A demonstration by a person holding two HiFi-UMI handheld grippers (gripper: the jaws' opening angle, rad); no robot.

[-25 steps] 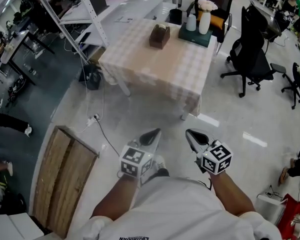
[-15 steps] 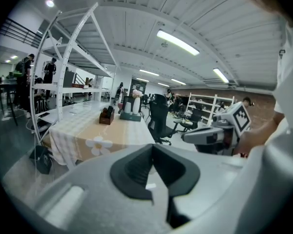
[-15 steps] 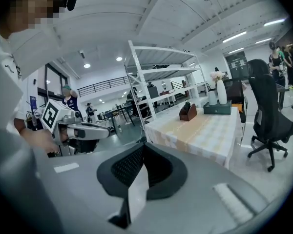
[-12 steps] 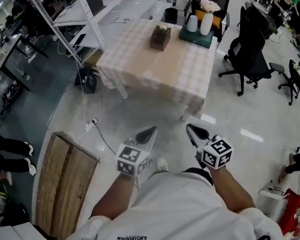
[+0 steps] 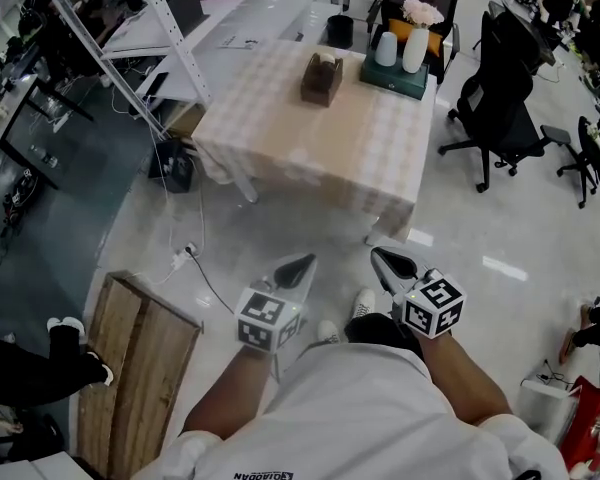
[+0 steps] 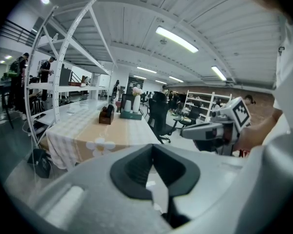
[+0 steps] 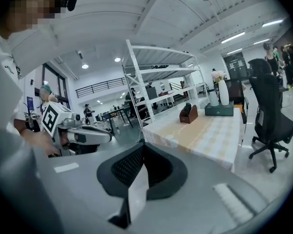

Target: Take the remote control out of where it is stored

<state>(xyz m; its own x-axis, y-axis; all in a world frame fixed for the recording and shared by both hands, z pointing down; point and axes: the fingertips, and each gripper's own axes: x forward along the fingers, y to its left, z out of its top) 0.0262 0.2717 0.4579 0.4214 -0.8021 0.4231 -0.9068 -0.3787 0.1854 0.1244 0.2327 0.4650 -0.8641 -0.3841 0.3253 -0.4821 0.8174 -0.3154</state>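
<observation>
Pointing forward and a little down, the left gripper (image 5: 302, 266) and right gripper (image 5: 384, 260) sit side by side, well apart from the table. Each has its jaws pressed together with nothing between them. Just ahead of the jaws lies pale floor (image 5: 310, 218). Well beyond both tips stands a tabletop (image 5: 320, 133) under a checked cloth. On its far part, roughly in line with the left jaws, sits a brown holder (image 5: 321, 76) with a dark thing poking out of it. Whether that is the remote cannot be told. Past the right jaws, a green box (image 5: 395, 76) carries white vases (image 5: 415, 48). A black chair (image 5: 500, 118) stands further right.
</observation>
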